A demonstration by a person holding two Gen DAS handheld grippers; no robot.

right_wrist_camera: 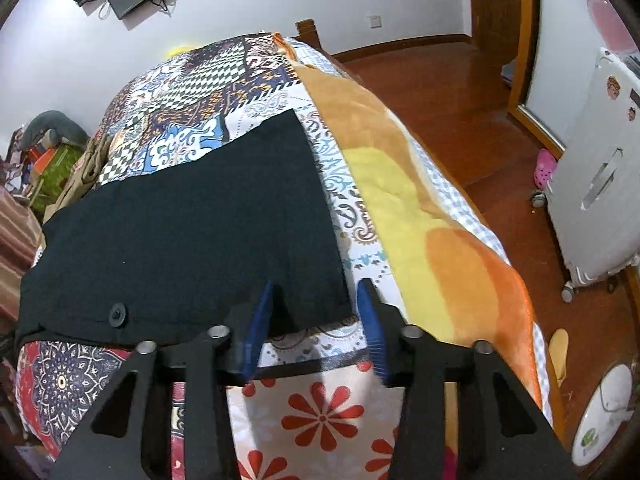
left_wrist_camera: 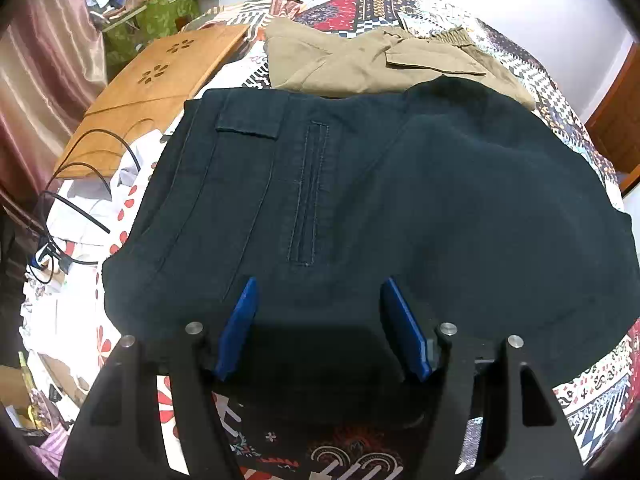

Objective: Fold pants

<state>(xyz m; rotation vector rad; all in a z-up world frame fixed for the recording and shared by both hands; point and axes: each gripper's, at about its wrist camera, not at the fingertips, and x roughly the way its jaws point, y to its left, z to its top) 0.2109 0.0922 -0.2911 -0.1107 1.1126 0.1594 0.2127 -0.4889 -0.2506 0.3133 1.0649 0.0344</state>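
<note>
Dark pants lie spread flat on the patterned bedspread, with a flap pocket and a stitched welt pocket facing up. My left gripper hovers open over their near edge, its blue pads wide apart and the cloth lying flat beneath them. In the right wrist view the same pants show a black button near their front edge. My right gripper stands open astride the near right corner of the pants, and the pads do not pinch the cloth.
Folded khaki pants lie just behind the dark ones. A wooden board and black cables sit at the left. An orange and yellow blanket runs along the bed's right edge, with a white suitcase on the floor beyond.
</note>
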